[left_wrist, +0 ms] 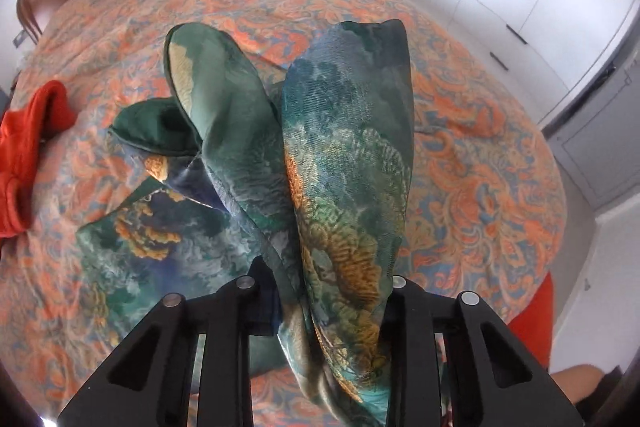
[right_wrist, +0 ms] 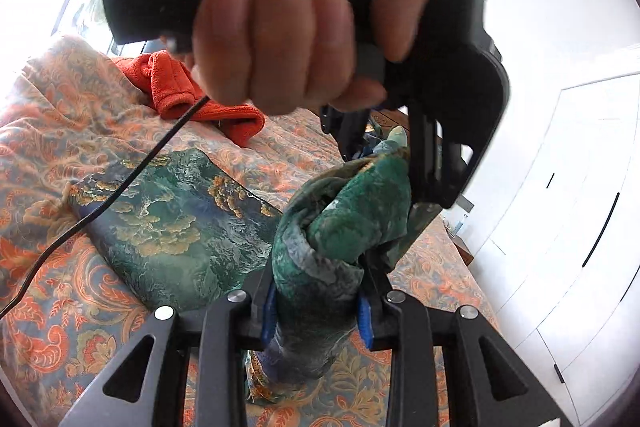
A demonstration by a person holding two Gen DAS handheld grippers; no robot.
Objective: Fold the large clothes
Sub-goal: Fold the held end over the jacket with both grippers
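Both hand-held grippers hold one green printed garment above a bed. In the left wrist view, the left hand-held gripper [left_wrist: 320,301] is closed on a bunched edge of the garment [left_wrist: 344,163], which rises from the jaws toward 12 o'clock in two upright lobes, one leaning to 11 o'clock, the other standing at 12 to 1 o'clock. In the right wrist view, the right hand-held gripper [right_wrist: 316,311] pinches a thick roll of the same cloth [right_wrist: 320,267] between blue-edged pads; the roll climbs toward 1 o'clock, where the other gripper, gripped by the left hand [right_wrist: 296,27], has it as well. The two grip points sit close together, so the cloth between them is bunched, not stretched.

Beyond the jaws, the rest of the garment lies flat on the bed [left_wrist: 480,167] at 10 o'clock from either gripper, its long axis running from near right to far left in the right wrist view. A black cable [right_wrist: 132,171] crosses it there. Farther off at 9 to 11 o'clock lies a red cloth [left_wrist: 28,147].

The coming move likely turns on this: the held edge must travel toward 10 o'clock, over the flat part, and the grippers appear to need spreading apart first.
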